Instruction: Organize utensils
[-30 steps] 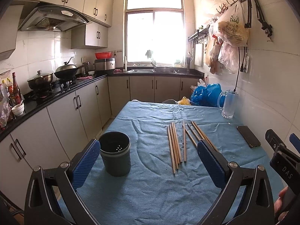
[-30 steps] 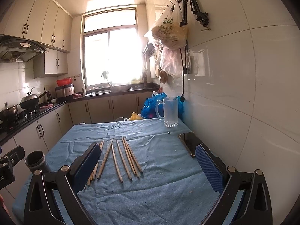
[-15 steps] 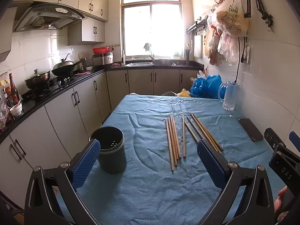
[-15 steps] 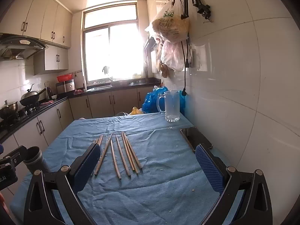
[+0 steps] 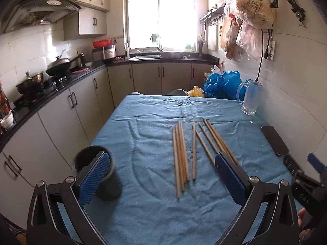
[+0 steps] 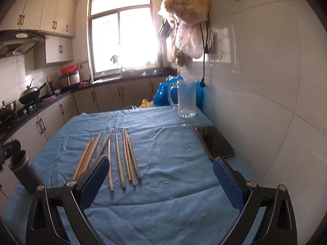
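Several wooden chopsticks [image 5: 184, 153] lie side by side on the blue tablecloth [image 5: 155, 210] in the middle of the table; they also show in the right wrist view [image 6: 116, 157]. A dark grey utensil cup [image 5: 92, 163] stands upright at the table's left edge, partly behind my left finger; it also shows in the right wrist view [image 6: 21, 167]. My left gripper [image 5: 161, 175] is open and empty, above the cloth just short of the chopsticks' near ends. My right gripper [image 6: 161, 179] is open and empty, to the right of the chopsticks.
A black phone [image 6: 214, 143] lies near the table's right edge by the tiled wall. A glass mug [image 6: 186, 100] stands at the far right corner, blue bags [image 5: 222, 83] behind it. Kitchen counter and cabinets [image 5: 61, 110] run along the left.
Both grippers have moved forward and lower toward the table. The chopsticks and cup look nearer and larger. Both grippers stay open.
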The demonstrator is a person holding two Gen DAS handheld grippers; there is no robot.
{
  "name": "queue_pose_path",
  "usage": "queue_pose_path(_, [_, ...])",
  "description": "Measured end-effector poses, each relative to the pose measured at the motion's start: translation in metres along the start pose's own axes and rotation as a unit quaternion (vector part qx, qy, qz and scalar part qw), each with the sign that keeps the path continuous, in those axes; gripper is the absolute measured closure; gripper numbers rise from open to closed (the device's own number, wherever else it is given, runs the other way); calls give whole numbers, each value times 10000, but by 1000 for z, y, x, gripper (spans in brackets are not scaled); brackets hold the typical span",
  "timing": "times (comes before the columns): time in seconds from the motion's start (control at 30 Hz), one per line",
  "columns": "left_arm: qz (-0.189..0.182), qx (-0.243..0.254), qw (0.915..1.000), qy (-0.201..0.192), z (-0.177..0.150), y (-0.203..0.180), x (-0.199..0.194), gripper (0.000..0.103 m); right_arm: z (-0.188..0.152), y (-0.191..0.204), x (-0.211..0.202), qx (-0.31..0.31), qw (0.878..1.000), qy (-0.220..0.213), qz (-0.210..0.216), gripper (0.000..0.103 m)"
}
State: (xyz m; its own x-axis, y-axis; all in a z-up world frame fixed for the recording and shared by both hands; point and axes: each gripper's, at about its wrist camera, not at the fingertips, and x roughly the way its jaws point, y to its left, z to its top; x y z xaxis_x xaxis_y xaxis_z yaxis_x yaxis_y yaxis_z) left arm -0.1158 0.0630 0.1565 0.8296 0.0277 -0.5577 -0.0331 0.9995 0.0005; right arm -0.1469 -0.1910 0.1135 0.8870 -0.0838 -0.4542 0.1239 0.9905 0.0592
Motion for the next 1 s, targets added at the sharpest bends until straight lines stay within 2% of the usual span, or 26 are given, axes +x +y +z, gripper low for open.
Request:
queue_pose_path(0.27, [-470,-223,9974,495,25,-27,63,1,13,-18,79,-63,9959,794,418,0])
queue_pose_path(0.33, [-535,-228,9965,604,28,-34,84,8,16,-20,103,-64,9937,956,589,1])
queue_pose_path(0.4, [-479,-159,9950,866,28,-40,113,26,18,-20,124,-84,9912,1097,739,9])
queue_pose_path(0.43, [-448,-128,9939,997,26,-42,124,30,18,-18,134,-98,9891,1192,860,13])
queue_pose_path(0.5, [-461,-51,9881,1465,16,-48,158,43,18,-13,151,-113,9844,1390,1071,32])
queue_pose_path(0.6, [-527,51,9799,1921,0,-55,193,53,13,-5,178,-60,9726,1783,1490,48])
queue_pose_path(0.7, [-572,56,9746,2164,-9,-58,215,64,6,7,195,-213,9663,1992,1618,58])
queue_pose_path(0.93, [-735,291,9740,2121,-10,-69,228,66,-8,30,213,-703,9566,2311,1630,63])
queue_pose_path(1.0, [-623,411,9738,2147,-11,-72,231,69,-10,34,214,-817,9569,2298,1575,63])
